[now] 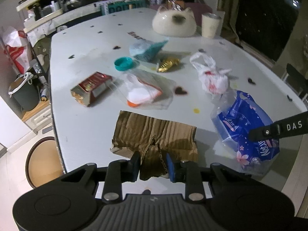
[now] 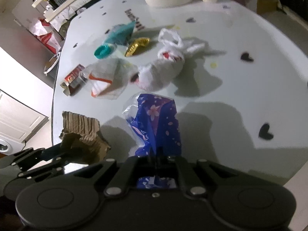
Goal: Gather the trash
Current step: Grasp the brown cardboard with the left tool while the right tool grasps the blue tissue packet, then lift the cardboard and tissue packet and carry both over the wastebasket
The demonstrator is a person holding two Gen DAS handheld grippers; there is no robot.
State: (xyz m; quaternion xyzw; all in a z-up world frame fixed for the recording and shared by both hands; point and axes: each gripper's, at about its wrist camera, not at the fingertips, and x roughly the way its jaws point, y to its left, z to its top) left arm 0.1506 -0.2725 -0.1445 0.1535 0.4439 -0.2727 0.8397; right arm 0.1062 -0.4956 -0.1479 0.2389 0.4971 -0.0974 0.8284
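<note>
A torn piece of brown corrugated cardboard (image 1: 154,132) lies at the near edge of the white table (image 1: 86,44), and my left gripper (image 1: 153,166) is shut on its near flap. In the right wrist view the cardboard (image 2: 82,127) looks tilted up off the table. My right gripper (image 2: 156,159) is shut on a blue flowered plastic wrapper (image 2: 157,119), which shows at the right in the left wrist view (image 1: 240,123). Further back lie a red and gold box (image 1: 90,88), a clear bag with white and orange contents (image 1: 142,92), a teal lid (image 1: 123,63), a teal packet (image 1: 148,50), a gold wrapper (image 1: 168,64) and a knotted white bag (image 1: 211,77).
A white cat-shaped bowl (image 1: 174,23) and a cream cup (image 1: 210,25) stand at the far side of the table. On the floor to the left are a dark bin (image 1: 25,94), a red and white bag (image 1: 15,48) and a round stool (image 1: 44,161). Dark heart stickers dot the tabletop.
</note>
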